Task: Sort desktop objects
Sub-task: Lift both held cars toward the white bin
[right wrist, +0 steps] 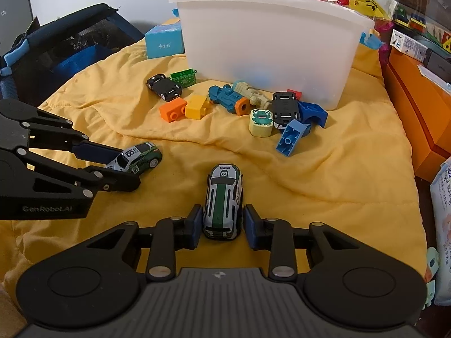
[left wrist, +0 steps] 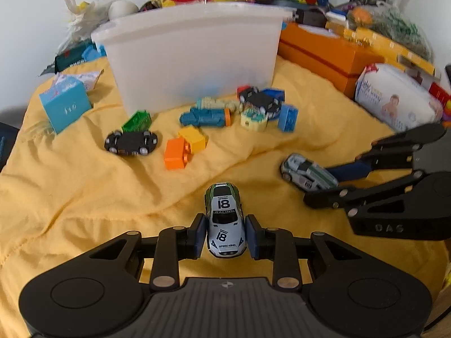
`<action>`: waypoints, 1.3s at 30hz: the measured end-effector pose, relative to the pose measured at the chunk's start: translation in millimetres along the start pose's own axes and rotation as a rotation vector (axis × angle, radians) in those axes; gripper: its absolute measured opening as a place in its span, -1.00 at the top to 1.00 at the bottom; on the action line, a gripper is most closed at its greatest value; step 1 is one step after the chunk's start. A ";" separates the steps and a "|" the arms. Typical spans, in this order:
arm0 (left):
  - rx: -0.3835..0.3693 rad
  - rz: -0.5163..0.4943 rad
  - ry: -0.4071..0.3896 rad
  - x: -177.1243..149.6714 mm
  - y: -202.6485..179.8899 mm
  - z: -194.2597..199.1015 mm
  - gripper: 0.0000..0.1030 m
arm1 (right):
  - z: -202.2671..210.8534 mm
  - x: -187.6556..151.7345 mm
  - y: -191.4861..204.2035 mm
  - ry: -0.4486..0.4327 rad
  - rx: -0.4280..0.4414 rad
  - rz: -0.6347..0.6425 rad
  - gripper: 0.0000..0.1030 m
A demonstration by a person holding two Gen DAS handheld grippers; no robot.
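My left gripper (left wrist: 225, 238) has its blue pads around a white and green toy car numbered 18 (left wrist: 224, 221) on the yellow cloth; small gaps show on both sides. My right gripper (right wrist: 222, 226) stands around a white and green car numbered 69 (right wrist: 223, 201), pads close but slightly apart from it. Each gripper also shows in the other view, the right one (left wrist: 324, 184) and the left one (right wrist: 121, 166). A white plastic bin (left wrist: 194, 53) stands behind a heap of bricks and toy cars (left wrist: 239, 109).
A yellow cloth (left wrist: 84, 197) covers the surface. An overturned black car (left wrist: 131, 142), orange and yellow bricks (left wrist: 183, 148) and a blue box (left wrist: 64, 107) lie left. An orange box (left wrist: 324, 53) and a wipes pack (left wrist: 394, 98) stand right. A dark bag (right wrist: 62, 45) is at the left.
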State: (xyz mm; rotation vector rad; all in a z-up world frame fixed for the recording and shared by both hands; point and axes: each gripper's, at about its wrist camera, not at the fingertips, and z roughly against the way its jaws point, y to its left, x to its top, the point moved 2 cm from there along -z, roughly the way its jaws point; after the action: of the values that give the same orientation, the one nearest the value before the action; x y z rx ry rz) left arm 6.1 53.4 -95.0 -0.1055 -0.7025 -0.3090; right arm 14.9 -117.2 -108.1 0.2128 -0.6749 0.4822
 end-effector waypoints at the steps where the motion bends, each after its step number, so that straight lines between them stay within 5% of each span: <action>1: 0.000 -0.001 -0.009 2.7 -0.5 2.0 0.35 | 0.5 0.6 -1.8 0.002 0.007 -0.012 0.34; 31: -0.040 0.023 -0.074 43.4 1.3 4.4 0.35 | 7.1 10.8 -6.5 -0.014 0.037 0.018 0.35; 39: -0.034 0.030 -0.145 69.6 11.6 23.2 0.35 | 24.7 24.4 -8.8 -0.064 0.019 0.017 0.35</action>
State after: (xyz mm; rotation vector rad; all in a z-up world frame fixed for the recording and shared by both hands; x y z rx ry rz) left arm 45.5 52.0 -32.1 -0.1721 -0.8389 -0.2864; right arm 22.3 -124.5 -73.7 0.2416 -0.7357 0.4999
